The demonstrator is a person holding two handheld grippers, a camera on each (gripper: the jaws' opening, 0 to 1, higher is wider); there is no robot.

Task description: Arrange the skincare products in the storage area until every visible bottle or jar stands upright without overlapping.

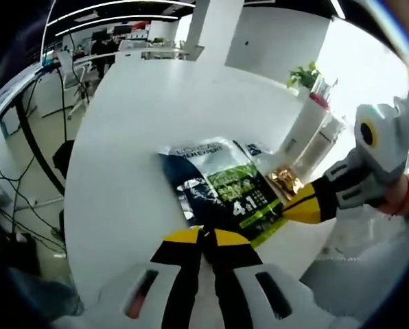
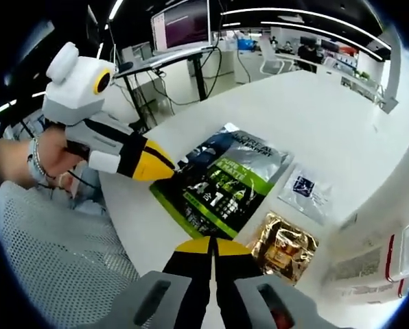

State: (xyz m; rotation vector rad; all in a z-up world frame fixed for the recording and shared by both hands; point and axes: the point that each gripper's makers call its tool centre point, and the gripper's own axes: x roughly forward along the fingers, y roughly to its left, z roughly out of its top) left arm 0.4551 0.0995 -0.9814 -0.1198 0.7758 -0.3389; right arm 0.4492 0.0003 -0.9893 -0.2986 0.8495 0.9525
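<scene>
A dark pouch with a green label [image 1: 221, 185] [image 2: 221, 181] lies flat on the white table [image 1: 129, 137]. My left gripper [image 1: 203, 235] is shut, and its yellow tips pinch the pouch's near edge. It also enters the right gripper view from the left [image 2: 169, 166], at the pouch's corner. My right gripper [image 2: 211, 242] is shut on the opposite edge and comes into the left gripper view from the right [image 1: 290, 209]. A crinkled gold sachet [image 1: 285, 181] [image 2: 283, 248] lies beside the pouch. A small clear sachet with a blue square [image 2: 305, 188] is just past it.
Tall white boxes with red trim [image 1: 314, 140] [image 2: 396, 253] stand by the sachets, with a green plant [image 1: 304, 74] behind them. A grey mesh chair [image 2: 60, 260] is beside the table edge. A hand [image 2: 26, 161] holds the left gripper. Desks and cables fill the room beyond.
</scene>
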